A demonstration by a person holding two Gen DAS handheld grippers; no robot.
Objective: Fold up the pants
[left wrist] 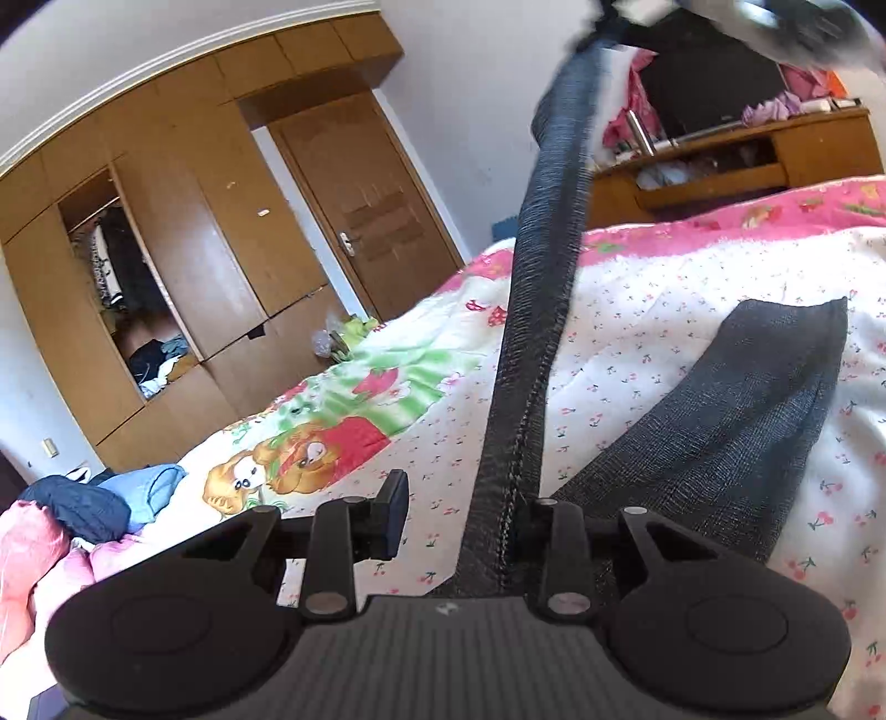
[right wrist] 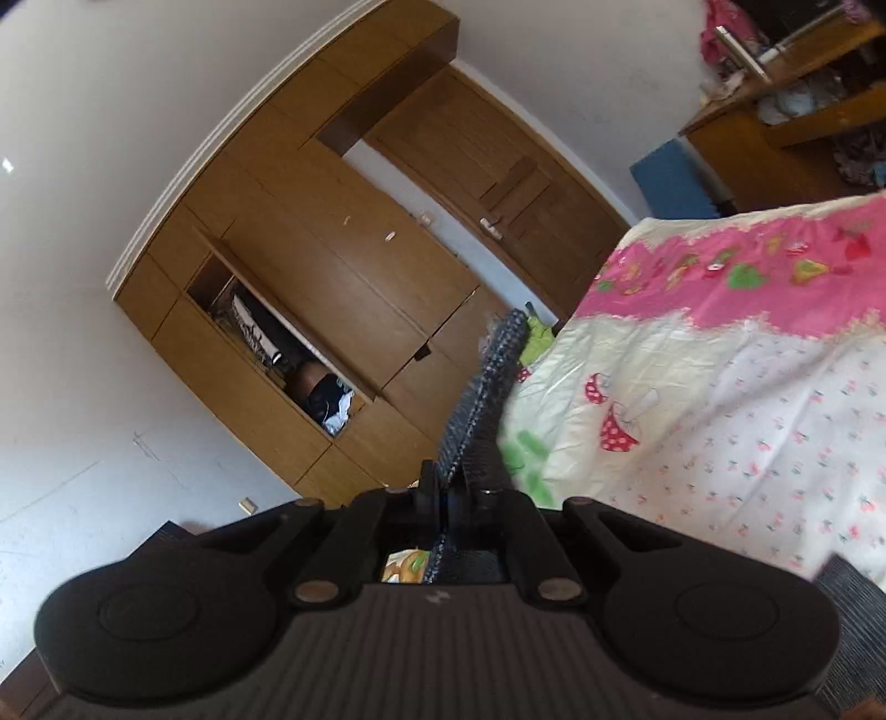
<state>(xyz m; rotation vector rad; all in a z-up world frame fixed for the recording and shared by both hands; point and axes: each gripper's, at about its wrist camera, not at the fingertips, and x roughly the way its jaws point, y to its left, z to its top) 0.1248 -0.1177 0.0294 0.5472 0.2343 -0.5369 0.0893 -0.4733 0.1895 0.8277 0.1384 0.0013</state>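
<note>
While the dark grey pants point(left wrist: 747, 421) lie partly on the cherry-print bedspread point(left wrist: 664, 288), one seamed edge of them is pulled up into a taut band that runs from the left gripper point(left wrist: 459, 515) at the bottom of the left wrist view to the right gripper point(left wrist: 609, 16) high at the top, where it is blurred. So the cloth's long axis stands steeply, between the two claws, with the rest of the garment spread to the right of the band, nearer the left one. The right gripper's jaws are pressed together on the pants' edge, which sticks out past them in its own view point(right wrist: 443, 498). The left jaws stand apart; the band passes against the right-hand finger, and I cannot tell whether it is truly pinched. Folding should turn on carrying the raised end across the flat part. Beyond the bed stand a wooden wardrobe point(left wrist: 183, 232) and door point(left wrist: 360, 205). No brand, label or legible writing shows.
</note>
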